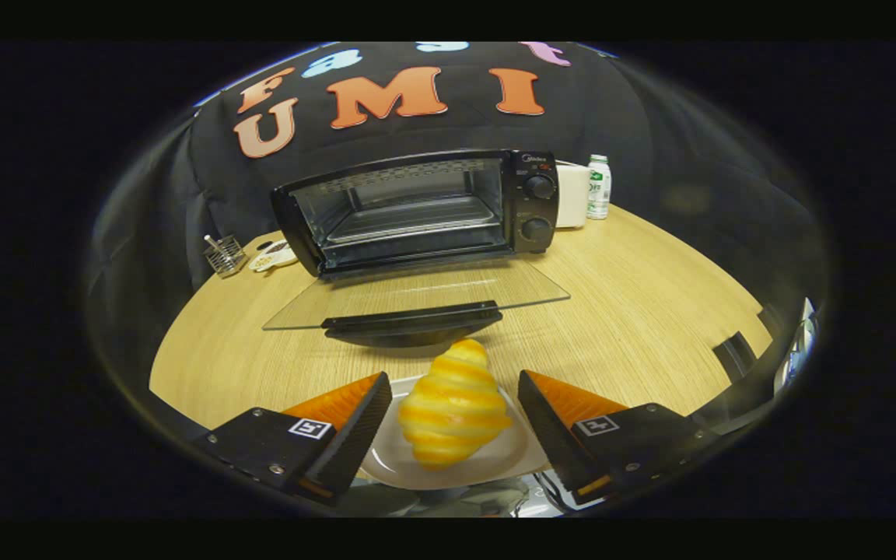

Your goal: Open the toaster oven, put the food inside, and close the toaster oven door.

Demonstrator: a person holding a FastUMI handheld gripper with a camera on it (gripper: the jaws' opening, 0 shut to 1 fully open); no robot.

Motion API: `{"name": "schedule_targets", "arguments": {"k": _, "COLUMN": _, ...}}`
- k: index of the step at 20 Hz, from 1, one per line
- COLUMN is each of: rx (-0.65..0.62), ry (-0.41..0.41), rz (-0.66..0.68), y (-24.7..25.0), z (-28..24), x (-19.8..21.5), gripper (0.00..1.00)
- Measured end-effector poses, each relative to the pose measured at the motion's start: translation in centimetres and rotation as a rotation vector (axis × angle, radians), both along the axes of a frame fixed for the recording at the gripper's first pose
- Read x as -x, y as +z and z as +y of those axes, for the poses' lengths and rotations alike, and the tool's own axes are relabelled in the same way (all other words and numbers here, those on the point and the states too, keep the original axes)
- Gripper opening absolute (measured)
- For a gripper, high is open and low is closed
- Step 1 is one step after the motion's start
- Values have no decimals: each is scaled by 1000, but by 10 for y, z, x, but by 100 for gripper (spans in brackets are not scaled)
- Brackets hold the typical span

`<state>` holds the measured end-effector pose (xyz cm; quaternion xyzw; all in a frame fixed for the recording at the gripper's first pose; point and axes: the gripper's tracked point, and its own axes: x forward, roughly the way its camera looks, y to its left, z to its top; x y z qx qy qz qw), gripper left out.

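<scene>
The gripper (454, 404) sits at the bottom centre of the frame with its fingers (355, 424) spread wide apart, one on each side of the croissant (454, 412). Neither finger touches it; a gap shows on both sides. The croissant (striped yellow and pale, with its narrow end pointing away from the fingers) lies on a white plate (495, 459) that rests on the wooden table (635, 311) between and just under the fingertips.

Just ahead of the croissant, in the middle of the frame, the oven (417, 210) stands with its door (417, 299) folded all the way down. The glass pane lies flat over the table, and its dark handle (413, 320) is the part nearest the croissant, close beyond the croissant's far tip. Inside the open cavity a wire rack (409, 218) can be seen. Two knobs (539, 187) sit one above the other on the panel at the oven's right side.

To the right of the oven, at upper centre-right, a white box-shaped thing (572, 194) stands against it, and a small bottle (599, 187) with a green label stands just beside that. At the left of the oven, near the table's far edge, there is a small wire basket (224, 255) and, next to it, a white dish (273, 255) whose contents are too small to tell.
</scene>
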<state>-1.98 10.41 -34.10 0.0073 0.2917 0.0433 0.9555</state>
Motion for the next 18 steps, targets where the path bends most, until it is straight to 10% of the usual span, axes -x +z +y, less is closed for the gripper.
{"name": "schedule_targets", "arguments": {"k": 18, "rx": -6, "ry": -165, "rz": 88, "y": -44, "z": 6, "x": 35, "gripper": 92}}
